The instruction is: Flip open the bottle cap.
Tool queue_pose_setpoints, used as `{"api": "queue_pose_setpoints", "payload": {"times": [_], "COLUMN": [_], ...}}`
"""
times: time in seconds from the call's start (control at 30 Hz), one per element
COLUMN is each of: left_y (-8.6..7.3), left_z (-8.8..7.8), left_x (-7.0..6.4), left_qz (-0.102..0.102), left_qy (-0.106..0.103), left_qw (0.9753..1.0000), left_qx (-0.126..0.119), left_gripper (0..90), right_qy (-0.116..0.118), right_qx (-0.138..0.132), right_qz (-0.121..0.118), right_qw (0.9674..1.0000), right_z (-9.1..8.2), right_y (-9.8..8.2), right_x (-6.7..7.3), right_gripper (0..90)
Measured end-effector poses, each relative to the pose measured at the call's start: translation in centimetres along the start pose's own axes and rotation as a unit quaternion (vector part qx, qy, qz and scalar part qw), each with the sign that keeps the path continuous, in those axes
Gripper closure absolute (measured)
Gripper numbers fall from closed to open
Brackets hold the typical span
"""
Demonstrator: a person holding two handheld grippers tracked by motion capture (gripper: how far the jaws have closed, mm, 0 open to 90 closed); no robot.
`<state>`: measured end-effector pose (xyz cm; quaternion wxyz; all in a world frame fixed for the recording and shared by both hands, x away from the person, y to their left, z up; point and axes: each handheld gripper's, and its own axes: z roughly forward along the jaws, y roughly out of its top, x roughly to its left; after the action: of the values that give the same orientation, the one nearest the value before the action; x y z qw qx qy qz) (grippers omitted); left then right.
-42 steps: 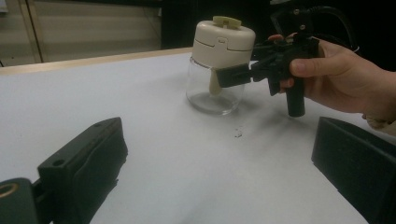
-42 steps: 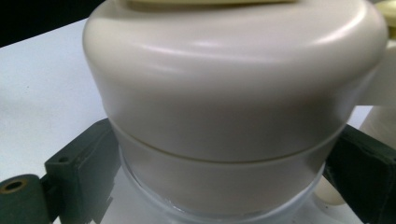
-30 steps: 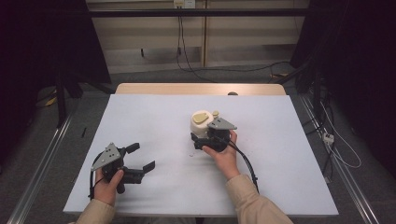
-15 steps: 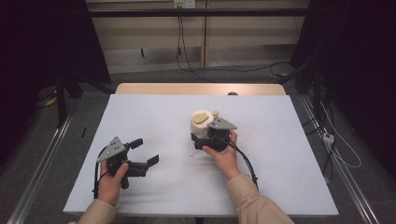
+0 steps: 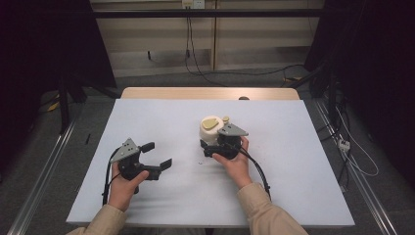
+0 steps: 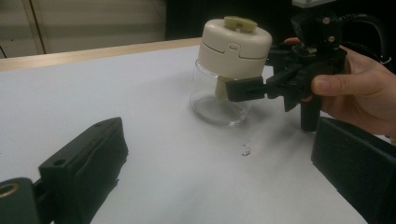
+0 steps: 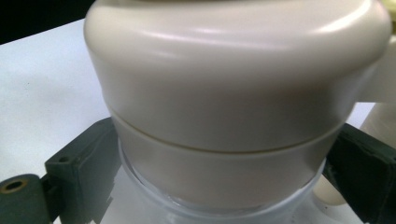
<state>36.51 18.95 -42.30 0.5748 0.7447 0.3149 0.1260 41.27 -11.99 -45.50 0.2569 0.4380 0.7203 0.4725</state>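
Observation:
A clear glass jar (image 5: 211, 128) with a cream lid stands upright near the middle of the white table (image 5: 293, 161). My right gripper (image 5: 211, 145) is shut on the jar (image 7: 233, 93), one jaw on each side just under the lid. In the left gripper view the jar (image 6: 233, 56) shows up ahead, with the right gripper (image 6: 236, 91) and the hand holding it at its right. My left gripper (image 5: 157, 155) is open at the table's front left, nothing between its jaws, pointing toward the jar; its jaws (image 6: 219, 172) stand wide apart.
A few dark specks (image 6: 245, 150) lie on the table in front of the jar. A wooden strip (image 5: 210, 93) runs along the table's far edge. Cables trail on the floor behind and at the right.
My left gripper has moved right and a little forward, toward the jar, still open. The right gripper and the jar have not moved.

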Motion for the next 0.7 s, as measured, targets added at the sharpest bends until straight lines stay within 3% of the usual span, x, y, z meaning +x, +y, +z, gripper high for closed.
{"api": "queue_pose_setpoints", "payload": {"times": [0.1, 0.47, 0.7], "left_y": [0.4, 1.7, 2.8], "left_z": [0.5, 2.4, 4.0], "left_x": [-0.1, 0.0, -0.1], "left_qz": [0.0, 0.006, 0.007], "left_qy": [-0.007, -0.002, -0.015], "left_qw": [0.9999, 0.9997, 0.9992], "left_qx": [0.008, 0.024, 0.037], "left_gripper": [4.6, 6.8, 17.8], "right_qy": [0.0, 0.002, 0.003], "right_qx": [0.0, 0.0, 0.003], "right_qz": [-0.001, -0.002, -0.004], "right_qw": [1.0, 1.0, 1.0], "right_z": [0.0, 0.0, 0.0], "right_y": [0.0, -0.1, -0.1], "right_x": [0.0, -0.1, -0.1], "right_gripper": [4.9, 4.9, 4.9]}}
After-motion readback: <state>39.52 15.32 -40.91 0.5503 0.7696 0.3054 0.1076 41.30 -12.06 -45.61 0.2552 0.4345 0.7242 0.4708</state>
